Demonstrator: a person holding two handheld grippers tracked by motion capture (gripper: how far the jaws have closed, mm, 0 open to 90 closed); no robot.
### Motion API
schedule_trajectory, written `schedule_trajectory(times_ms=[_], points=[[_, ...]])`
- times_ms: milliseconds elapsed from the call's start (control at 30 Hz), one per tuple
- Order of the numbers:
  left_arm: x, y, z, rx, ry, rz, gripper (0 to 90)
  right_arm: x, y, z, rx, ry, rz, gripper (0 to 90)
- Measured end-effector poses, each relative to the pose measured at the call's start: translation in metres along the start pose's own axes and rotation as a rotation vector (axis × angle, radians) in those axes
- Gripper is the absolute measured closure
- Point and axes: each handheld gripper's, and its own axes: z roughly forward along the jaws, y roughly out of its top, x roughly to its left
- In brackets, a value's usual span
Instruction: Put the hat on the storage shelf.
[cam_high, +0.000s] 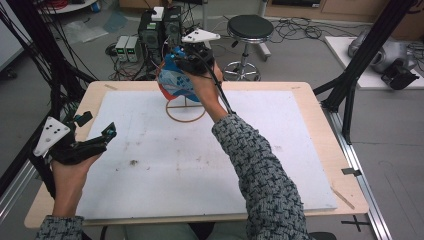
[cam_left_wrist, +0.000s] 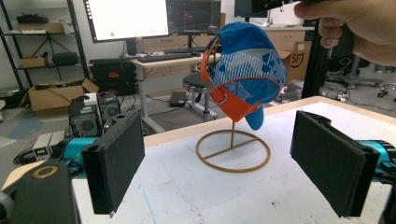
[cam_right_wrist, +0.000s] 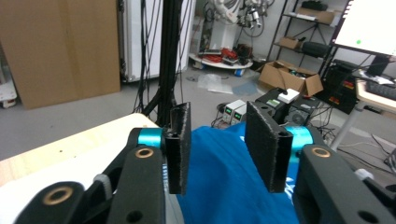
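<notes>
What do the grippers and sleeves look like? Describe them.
Each gripper, left gripper and right gripper, has a black body, flat black padded jaws, teal collars, brass-ringed pivots and a pale three-cornered plate on top. A black cable trails off. The sleeves are grey-and-black knit.

Cap (cam_high: 176, 86) partly behind right gripper (cam_high: 186, 61)

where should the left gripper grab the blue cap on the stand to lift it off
Best bet is the crown of the blue cap, taken from above: it sits domed on the thin wire stand with the orange strap and brim hanging lower, so a straight upward lift should clear the post.
</notes>
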Motion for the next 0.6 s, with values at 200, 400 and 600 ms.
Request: schedule_trajectory(times_ms=[200, 400, 600], points=[[0.000, 0.000, 0.001, 0.001, 0.001, 0.000, 17.8, -0.014, 0.001, -0.011, -0.021, -0.027, 0.028, 53.3], [0.000, -0.001, 0.001, 0.004, 0.004, 0.000, 17.8, -0.031, 0.002, -0.025, -0.037, -0.065, 0.051, 47.0], [0.001, -0.002, 0.001, 0.008, 0.005, 0.001, 17.8, -0.052, 0.000, -0.043, -0.060, -0.121, 0.084, 37.4]])
